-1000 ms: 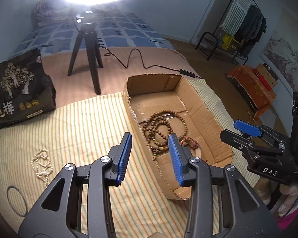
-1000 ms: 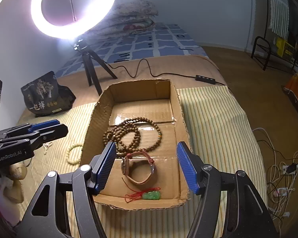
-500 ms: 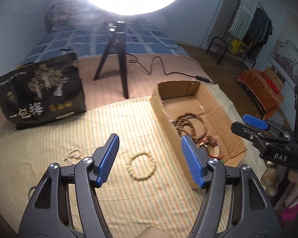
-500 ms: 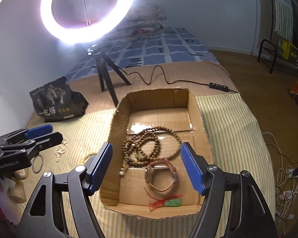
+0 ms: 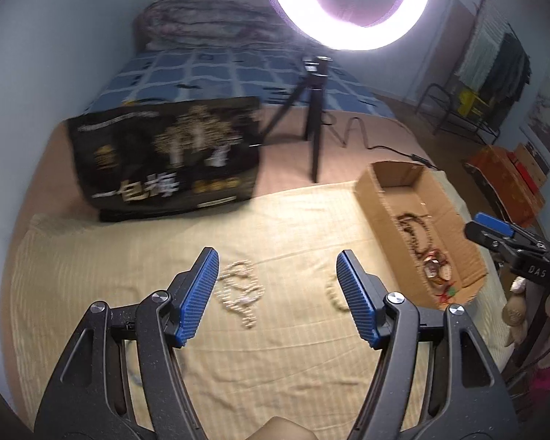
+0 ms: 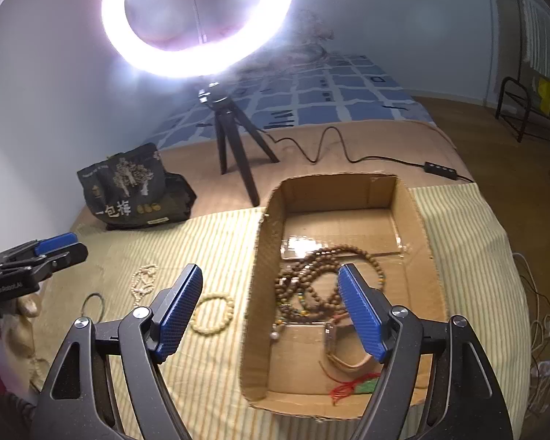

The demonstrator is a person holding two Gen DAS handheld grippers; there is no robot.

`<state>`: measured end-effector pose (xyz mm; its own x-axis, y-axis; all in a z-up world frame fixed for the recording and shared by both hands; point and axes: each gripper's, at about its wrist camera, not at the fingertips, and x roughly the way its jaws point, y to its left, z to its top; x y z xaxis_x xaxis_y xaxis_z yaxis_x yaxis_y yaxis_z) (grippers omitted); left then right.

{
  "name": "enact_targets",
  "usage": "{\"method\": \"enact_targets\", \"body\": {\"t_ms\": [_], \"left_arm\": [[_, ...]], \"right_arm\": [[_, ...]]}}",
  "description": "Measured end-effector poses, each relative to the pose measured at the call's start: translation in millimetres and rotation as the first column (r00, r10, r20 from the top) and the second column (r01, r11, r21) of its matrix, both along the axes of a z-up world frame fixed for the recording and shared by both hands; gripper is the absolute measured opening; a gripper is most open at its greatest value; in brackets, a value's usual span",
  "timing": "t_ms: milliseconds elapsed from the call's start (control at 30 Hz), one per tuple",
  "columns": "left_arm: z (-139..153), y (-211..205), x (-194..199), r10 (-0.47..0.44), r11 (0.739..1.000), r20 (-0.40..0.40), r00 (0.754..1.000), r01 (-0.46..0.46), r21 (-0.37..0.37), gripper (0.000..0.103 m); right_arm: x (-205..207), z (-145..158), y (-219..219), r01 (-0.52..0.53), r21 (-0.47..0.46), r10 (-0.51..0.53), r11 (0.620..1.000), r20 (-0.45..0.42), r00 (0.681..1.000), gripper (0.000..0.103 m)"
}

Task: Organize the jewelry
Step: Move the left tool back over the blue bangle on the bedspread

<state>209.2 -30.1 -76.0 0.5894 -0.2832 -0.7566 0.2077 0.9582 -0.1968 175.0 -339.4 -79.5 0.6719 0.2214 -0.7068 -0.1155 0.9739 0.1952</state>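
My left gripper is open over the striped cloth with nothing between its fingers. A white bead necklace lies just below its left finger. A cream bead bracelet peeks out beside its right finger. The right gripper hovers over the left wall of the cardboard box; its jaws are opening and grip nothing. In the box lie a brown bead necklace, a tan-strapped watch and a green pendant on red cord. On the cloth left of the box lie the bracelet, the white necklace and a thin dark ring.
A black printed bag stands at the back left of the cloth. Behind the box a ring light on a black tripod stands, its cable and switch trailing right. A clothes rack and orange boxes stand on the floor to the right.
The left gripper swung left from above the box to above the cloth, and its jaws spread wider. The right gripper's jaws also widened, and it shifted slightly over the box's left wall.
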Motion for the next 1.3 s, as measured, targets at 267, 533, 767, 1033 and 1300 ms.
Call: {"method": "enact_targets", "body": {"t_ms": [267, 533, 767, 1033, 1300], "left_arm": [[-14, 64, -9, 0.114, 0.993, -0.04, 0.993, -0.115, -0.021, 0.069], [-35, 112, -19, 0.182, 0.982, -0.098, 0.978, -0.186, -0.027, 0.069], [-54, 129, -28, 0.184, 0.98, -0.148, 0.972, -0.193, -0.052, 0.077], [-86, 121, -33, 0.112, 0.991, -0.237, 0.965, -0.127, -0.046, 0.078], [-110, 102, -35, 0.064, 0.998, -0.265, 0.962, -0.058, 0.03, 0.078]], "right_arm": [[7, -1, 27, -0.041, 0.012, 0.041, 0.999, 0.001, 0.999, 0.077], [15, -7, 63, -0.099, 0.016, 0.099, 0.995, -0.013, 0.995, 0.077], [24, -20, 96, -0.149, 0.017, 0.149, 0.989, -0.037, 0.988, 0.077], [35, -42, 133, -0.23, 0.006, 0.23, 0.973, -0.075, 0.97, 0.077], [44, -73, 161, -0.291, -0.034, 0.284, 0.956, -0.14, 0.949, 0.077]]}}
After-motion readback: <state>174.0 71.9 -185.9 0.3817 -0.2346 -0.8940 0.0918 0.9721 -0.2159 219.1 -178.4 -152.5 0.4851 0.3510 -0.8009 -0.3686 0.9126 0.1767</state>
